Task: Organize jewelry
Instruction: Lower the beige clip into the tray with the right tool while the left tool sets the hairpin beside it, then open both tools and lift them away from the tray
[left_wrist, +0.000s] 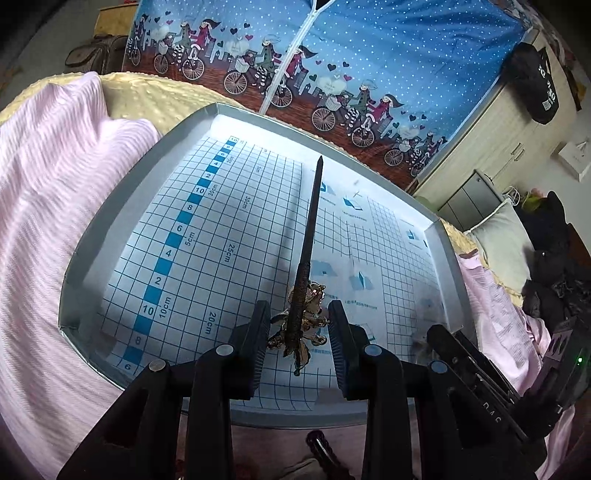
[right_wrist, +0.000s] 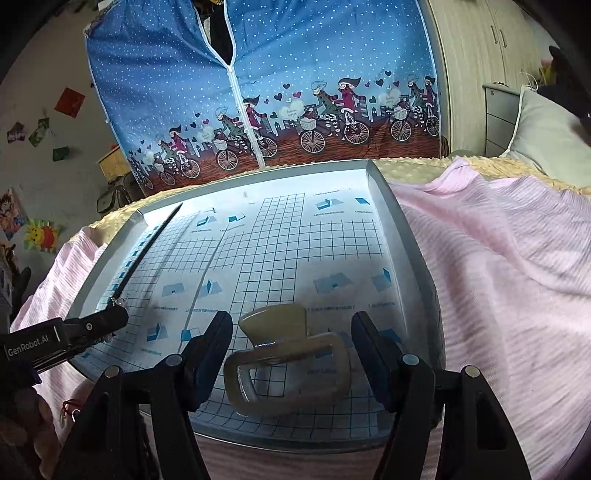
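Observation:
A dark hair stick (left_wrist: 308, 236) with a gold ornament (left_wrist: 314, 295) at its near end hangs just above the tray (left_wrist: 122, 206), casting a shadow to its left. My left gripper (left_wrist: 299, 347) is shut on the ornament. The right wrist view shows the hair stick (right_wrist: 147, 251) slanting over the tray's left side, with the left gripper (right_wrist: 110, 317) at its near end. A beige hair claw clip (right_wrist: 288, 362) lies on the grid-lined tray (right_wrist: 384, 192) near the front edge. My right gripper (right_wrist: 291, 350) is open around it, with a small gap on each side.
The tray rests on a pink blanket (right_wrist: 498, 277) over a bumpy yellow cover (left_wrist: 155, 96). A blue cartoon-print curtain (right_wrist: 295, 74) hangs behind. A pillow (right_wrist: 546, 133) and pale cabinets are to the right. My right gripper's body (left_wrist: 465, 354) is by the tray's right front corner.

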